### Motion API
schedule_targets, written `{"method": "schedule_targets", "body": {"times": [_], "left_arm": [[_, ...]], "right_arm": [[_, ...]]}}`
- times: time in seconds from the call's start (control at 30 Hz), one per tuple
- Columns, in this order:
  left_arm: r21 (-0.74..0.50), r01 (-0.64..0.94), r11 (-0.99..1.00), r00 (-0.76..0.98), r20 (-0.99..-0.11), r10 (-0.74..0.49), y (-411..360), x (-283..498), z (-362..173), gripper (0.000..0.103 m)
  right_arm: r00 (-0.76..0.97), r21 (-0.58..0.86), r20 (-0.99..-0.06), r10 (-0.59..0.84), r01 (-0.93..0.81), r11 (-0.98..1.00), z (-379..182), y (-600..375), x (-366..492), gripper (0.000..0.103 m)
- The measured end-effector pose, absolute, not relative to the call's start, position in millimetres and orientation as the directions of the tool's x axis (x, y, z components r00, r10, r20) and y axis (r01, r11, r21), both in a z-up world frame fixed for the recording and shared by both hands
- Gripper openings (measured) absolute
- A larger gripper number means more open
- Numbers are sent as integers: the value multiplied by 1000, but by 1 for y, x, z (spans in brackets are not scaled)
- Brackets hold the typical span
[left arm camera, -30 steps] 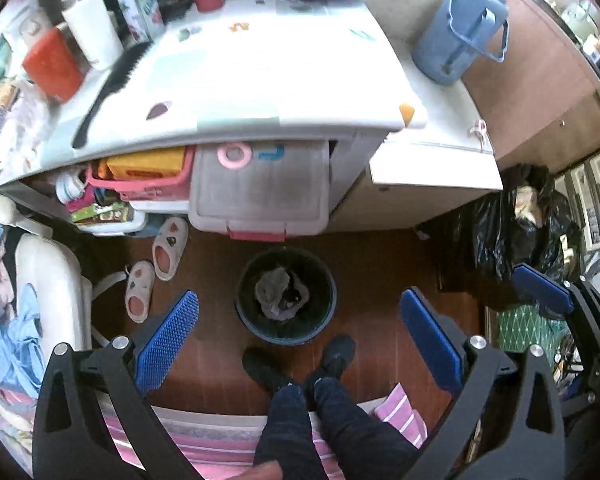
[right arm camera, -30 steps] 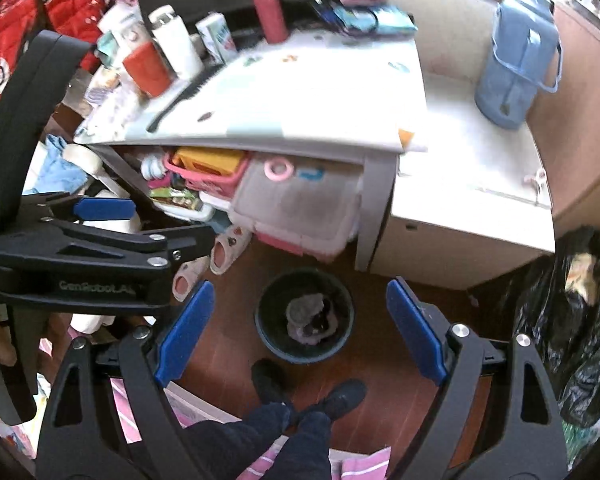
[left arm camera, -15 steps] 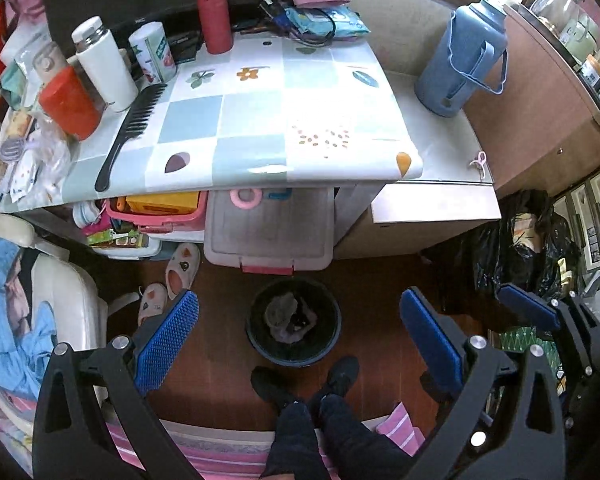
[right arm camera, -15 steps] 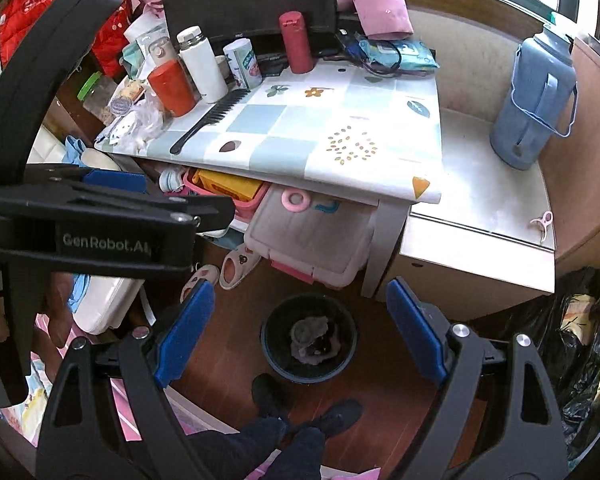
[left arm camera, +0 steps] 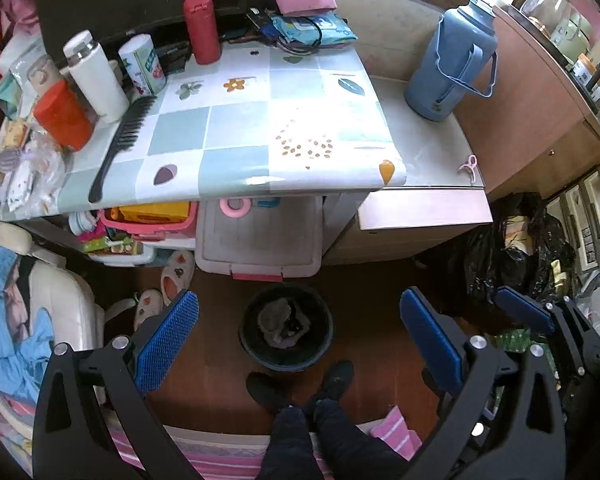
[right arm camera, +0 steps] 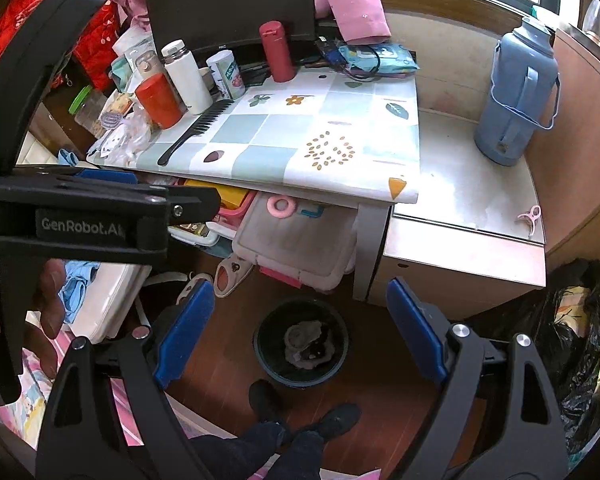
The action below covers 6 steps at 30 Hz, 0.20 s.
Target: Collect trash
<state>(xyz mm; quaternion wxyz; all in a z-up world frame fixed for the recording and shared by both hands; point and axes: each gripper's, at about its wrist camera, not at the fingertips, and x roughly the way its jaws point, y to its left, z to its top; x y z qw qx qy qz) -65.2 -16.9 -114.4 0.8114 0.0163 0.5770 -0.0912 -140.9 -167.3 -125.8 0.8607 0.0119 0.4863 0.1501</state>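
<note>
Trash bin (left arm camera: 287,330), a round black one, stands on the wooden floor (left arm camera: 372,292) straight ahead of the left gripper (left arm camera: 298,334) and below it, seen between its two blue pads, which are spread wide and hold nothing. Inside the bin lies a grey crumpled lump (left arm camera: 275,316), probably paper or cloth; I cannot tell what exactly. The right gripper (right arm camera: 300,334) is also wide apart and empty, and the same bin (right arm camera: 302,346) sits between its fingers too. Both tools are held high and pointed down, I think so that the person can look over the whole place before choosing what to pick up.

Further ahead of the grippers is a small table (left arm camera: 236,136) with a tile-pattern cover. On its far left side stand bottles and cans, among them a red cup (left arm camera: 62,116) and a white bottle (left arm camera: 96,76), and a black comb (left arm camera: 120,144) lies beside them. Crinkled plastic wrappers (left arm camera: 28,172) at that left edge may be the trash to collect, but this is only my guess. A blue thermos (left arm camera: 450,60) stands to the right, on a lower cabinet.

Under the table, boxes and slippers are partly covered by the tabletop. A black garbage bag (left arm camera: 512,252) at the right is dark and cut by the right gripper's body, so its contents are hard to read. In the right wrist view the left gripper's body hides the floor at the left.
</note>
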Motion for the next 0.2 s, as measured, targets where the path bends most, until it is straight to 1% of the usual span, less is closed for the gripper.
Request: {"method": "schedule_targets", "body": {"times": [0.2], "left_arm": [[-69, 152, 986, 317, -942, -115, -17, -72, -115, 98]], "right_arm": [[480, 169, -834, 271, -245, 955, -127, -170, -144, 87]]}}
